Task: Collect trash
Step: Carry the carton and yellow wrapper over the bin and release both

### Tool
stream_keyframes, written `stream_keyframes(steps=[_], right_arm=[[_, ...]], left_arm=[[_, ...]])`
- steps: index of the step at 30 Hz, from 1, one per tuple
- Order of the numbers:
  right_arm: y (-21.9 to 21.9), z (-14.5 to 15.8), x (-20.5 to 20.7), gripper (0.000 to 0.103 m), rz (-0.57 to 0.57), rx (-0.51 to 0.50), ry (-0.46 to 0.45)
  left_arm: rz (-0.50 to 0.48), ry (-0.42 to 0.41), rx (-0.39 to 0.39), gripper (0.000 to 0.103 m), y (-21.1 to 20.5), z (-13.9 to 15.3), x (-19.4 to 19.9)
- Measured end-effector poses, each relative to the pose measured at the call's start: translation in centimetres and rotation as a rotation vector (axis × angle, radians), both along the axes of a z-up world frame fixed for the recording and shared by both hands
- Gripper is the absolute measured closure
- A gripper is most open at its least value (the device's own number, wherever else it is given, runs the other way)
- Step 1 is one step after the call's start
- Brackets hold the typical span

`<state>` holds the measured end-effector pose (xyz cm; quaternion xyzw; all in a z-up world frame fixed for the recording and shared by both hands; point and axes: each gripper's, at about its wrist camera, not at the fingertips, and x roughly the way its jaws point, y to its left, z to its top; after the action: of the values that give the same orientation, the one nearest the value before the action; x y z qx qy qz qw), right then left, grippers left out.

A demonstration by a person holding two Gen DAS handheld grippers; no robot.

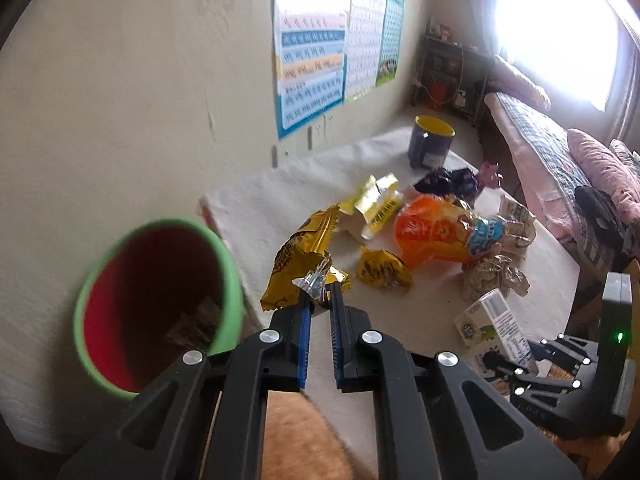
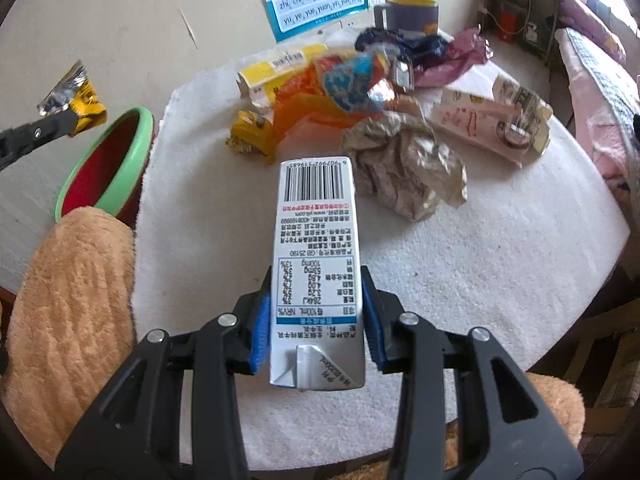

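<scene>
My left gripper is shut on a yellow foil wrapper and holds it in the air beside the green-rimmed red bin, which has some trash inside. It also shows in the right wrist view above the bin. My right gripper is shut on a white milk carton over the white table. The carton shows in the left wrist view too. Wrappers, an orange bag and crumpled paper lie on the table.
A dark mug with a yellow rim stands at the table's far edge by the wall posters. A tan plush chair back is at the near left. A bed runs along the right.
</scene>
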<state>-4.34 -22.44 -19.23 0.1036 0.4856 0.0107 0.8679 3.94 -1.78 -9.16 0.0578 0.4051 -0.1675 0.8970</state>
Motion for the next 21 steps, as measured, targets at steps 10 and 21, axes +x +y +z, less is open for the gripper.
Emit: stream_keyframes(steps=[10, 21], right_arm=[[1.6, 6.6, 1.2, 0.065, -0.009, 0.065, -0.109], [5.6, 12.9, 3.8, 0.065, 0.045, 0.095, -0.239]], left_arm=[[0.051, -0.069, -0.030, 0.096, 3.4, 2.1, -0.4], [0.186, -0.150, -0.053, 0.096, 8.9, 4.6, 0.6]])
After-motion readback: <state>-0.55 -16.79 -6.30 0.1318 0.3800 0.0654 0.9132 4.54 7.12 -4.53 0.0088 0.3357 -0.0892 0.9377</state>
